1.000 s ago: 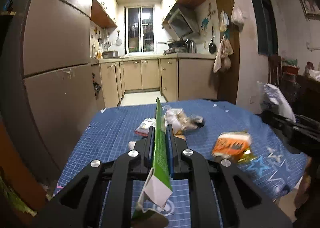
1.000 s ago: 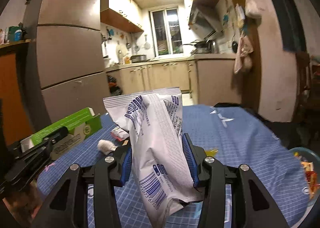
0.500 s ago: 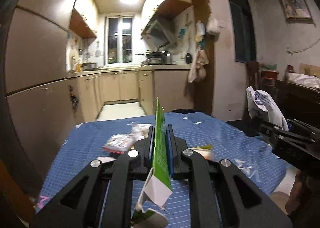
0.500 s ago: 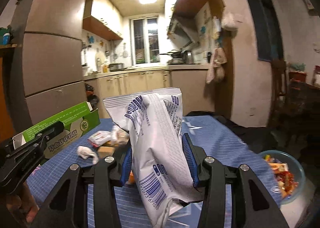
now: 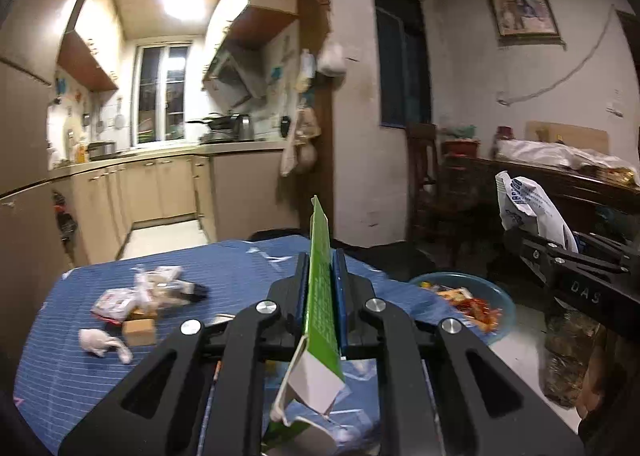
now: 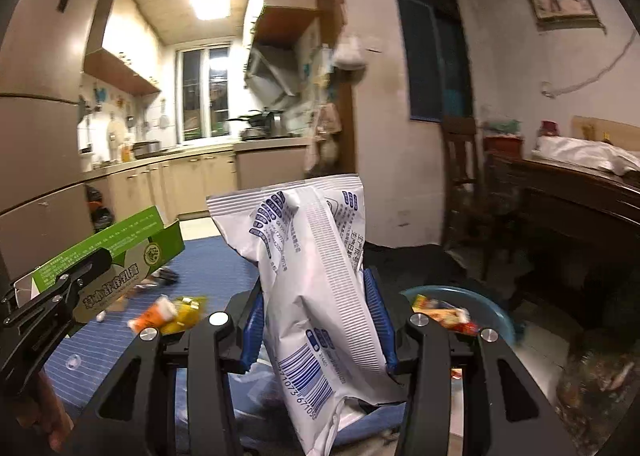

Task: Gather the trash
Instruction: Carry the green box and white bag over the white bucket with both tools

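Note:
My left gripper [image 5: 320, 276] is shut on a flattened green carton [image 5: 320, 296], held edge-on above the blue table; the carton also shows in the right wrist view [image 6: 108, 252]. My right gripper [image 6: 314, 296] is shut on a white and blue snack bag [image 6: 316, 288], which also shows at the right of the left wrist view [image 5: 528, 208]. A teal bin [image 5: 500, 298] holding red and orange wrappers sits beyond the table's right edge, and shows in the right wrist view [image 6: 496, 308]. Both grippers are above the table's right part, near the bin.
On the blue gridded tablecloth [image 5: 72, 356] lie a crumpled tissue [image 5: 100, 342], a small brown box [image 5: 139, 332], a heap of wrappers [image 5: 152, 292] and an orange-yellow packet [image 6: 168, 314]. A dark wooden desk [image 6: 580, 196] and chair stand at the right.
Both grippers have swung to the right with their loads. The teal bin has come into both views and the table trash has shifted to the left.

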